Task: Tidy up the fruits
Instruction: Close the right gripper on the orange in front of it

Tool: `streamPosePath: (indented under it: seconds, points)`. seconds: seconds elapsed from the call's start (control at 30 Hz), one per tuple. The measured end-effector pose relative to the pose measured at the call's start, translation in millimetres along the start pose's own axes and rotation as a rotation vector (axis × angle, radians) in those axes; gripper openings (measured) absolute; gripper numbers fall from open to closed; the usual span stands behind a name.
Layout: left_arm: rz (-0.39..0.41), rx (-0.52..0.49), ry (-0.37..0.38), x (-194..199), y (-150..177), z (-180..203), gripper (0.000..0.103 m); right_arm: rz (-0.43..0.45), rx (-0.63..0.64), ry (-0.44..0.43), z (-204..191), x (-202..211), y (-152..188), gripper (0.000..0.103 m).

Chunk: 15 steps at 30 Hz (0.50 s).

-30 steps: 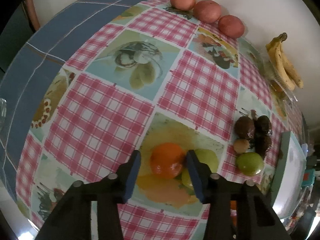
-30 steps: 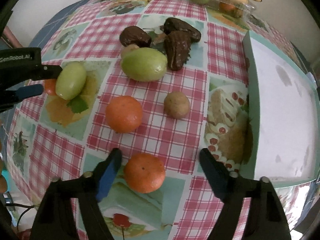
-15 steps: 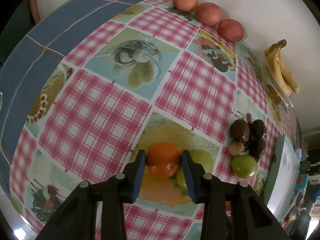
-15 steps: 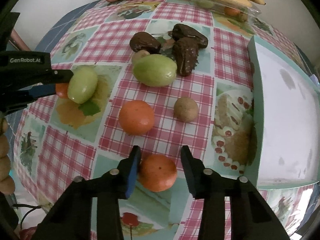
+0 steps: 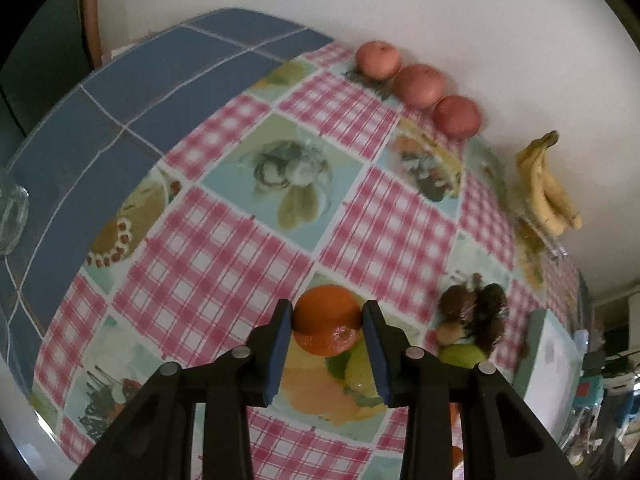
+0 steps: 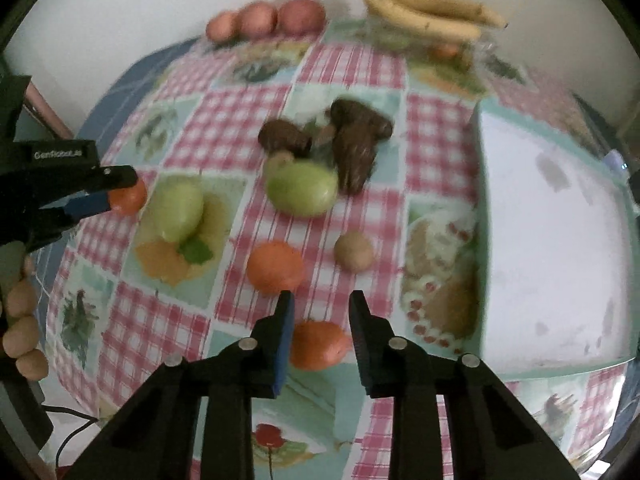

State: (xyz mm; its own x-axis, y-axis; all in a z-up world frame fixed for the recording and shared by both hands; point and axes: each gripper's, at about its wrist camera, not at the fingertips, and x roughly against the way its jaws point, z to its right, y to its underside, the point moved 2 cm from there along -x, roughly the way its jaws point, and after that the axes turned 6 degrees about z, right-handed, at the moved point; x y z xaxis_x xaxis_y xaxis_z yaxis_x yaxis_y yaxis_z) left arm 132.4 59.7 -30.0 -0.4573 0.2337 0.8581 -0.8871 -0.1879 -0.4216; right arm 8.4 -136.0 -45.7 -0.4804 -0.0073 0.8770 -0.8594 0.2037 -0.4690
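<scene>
Left wrist view: the left tongs (image 5: 327,322) pinch an orange (image 5: 327,320) between their blue pads, held above the desk (image 5: 224,264) with its checked, fruit-printed cloth. Below it lies a green fruit (image 5: 360,368); further right sit dark brown fruits (image 5: 476,312) and another green fruit (image 5: 460,356). Three reddish fruits (image 5: 418,86) and bananas (image 5: 548,188) line the wall.

Right wrist view: the right tongs (image 6: 320,312) have just been closing and now grip a second orange (image 6: 318,344) between their pads. Just beyond lie a third orange (image 6: 274,266) and a small brown fruit (image 6: 354,251). A white-topped box (image 6: 552,240) stands to the right. At the left edge, fingers (image 6: 20,320) hold the left tongs (image 6: 116,188).
</scene>
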Motion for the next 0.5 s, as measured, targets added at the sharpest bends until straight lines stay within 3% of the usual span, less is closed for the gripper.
streamPosePath:
  seconds: [0.1, 0.27, 0.37, 0.5]
  points:
    - [0.004, 0.002, 0.003, 1.9, -0.4, 1.5, 0.038, 0.014, -0.007, 0.0, 5.7, 4.8, -0.8, 0.029]
    - [-0.001, 0.002, 0.003, 2.1, -1.0, 1.5, 0.038, -0.091, -0.027, -0.026, 8.8, -17.6, 7.4, 0.029]
    - [-0.009, 0.007, 0.003, 1.4, -0.5, -0.5, 0.038, -0.139, -0.028, -0.033, 8.9, -27.1, 13.6, 0.038]
    - [-0.011, 0.009, 0.004, 0.0, 0.4, -1.3, 0.038, -0.178, -0.05, -0.078, 10.3, -30.3, 19.7, 0.039]
